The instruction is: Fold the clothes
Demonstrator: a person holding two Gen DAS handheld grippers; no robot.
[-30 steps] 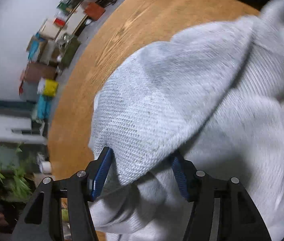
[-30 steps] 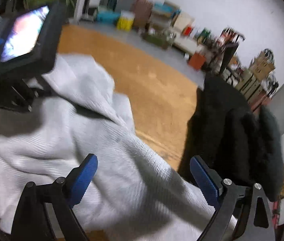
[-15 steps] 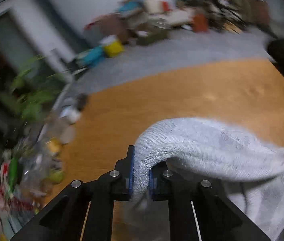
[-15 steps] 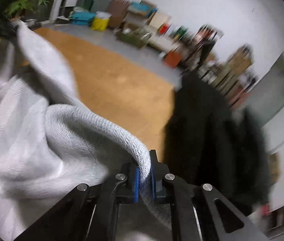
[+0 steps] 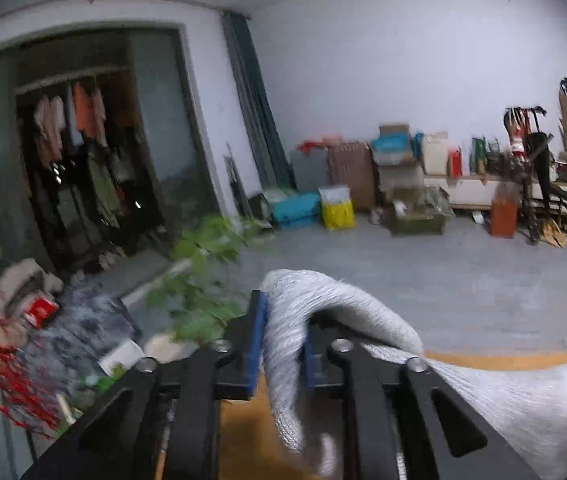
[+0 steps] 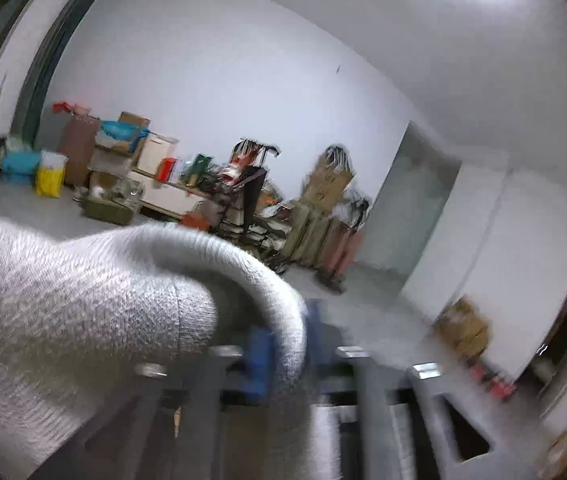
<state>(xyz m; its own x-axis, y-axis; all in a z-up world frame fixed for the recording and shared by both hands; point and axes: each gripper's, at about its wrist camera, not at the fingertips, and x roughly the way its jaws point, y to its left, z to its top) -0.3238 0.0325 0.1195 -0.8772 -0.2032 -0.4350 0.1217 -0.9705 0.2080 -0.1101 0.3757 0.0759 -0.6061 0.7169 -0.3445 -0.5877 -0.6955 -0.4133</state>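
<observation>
Containers first, since there's a whole pile of them along the far wall. We see a yellow bag [image 5: 337,214] with something pale sticking out of its top, a teal bundle [image 5: 296,210] just beside it, and an open dark green crate [image 5: 417,222] stuffed with crumpled stuff we can't make out. Behind those sits a brown suitcase [image 5: 350,174], and a cardboard box [image 5: 394,146] with blue material spilling over its rim. An orange bin [image 5: 503,218] stands alone on the grey floor. On the left, an open wardrobe [image 5: 83,168] has clothes hanging inside.

Now the grey knit garment [image 5: 363,312]. Both grippers have it lifted off the desk [image 5: 507,360], and only an orange strip of that desk shows under the cloth. In the left wrist view the left gripper [image 5: 281,340] has a thick fold between its blue fingers [image 5: 257,336], which are opening but touch the fabric on both sides. From there the cloth runs off to the right and downward, so its long axis looks roughly sideways between the two hands.

In the right wrist view the right gripper [image 6: 287,346] is pretty blurred, but its jaws are opening too, and the garment's rolled edge seems to be pinched between them, with the rest draping off to the left.
</observation>
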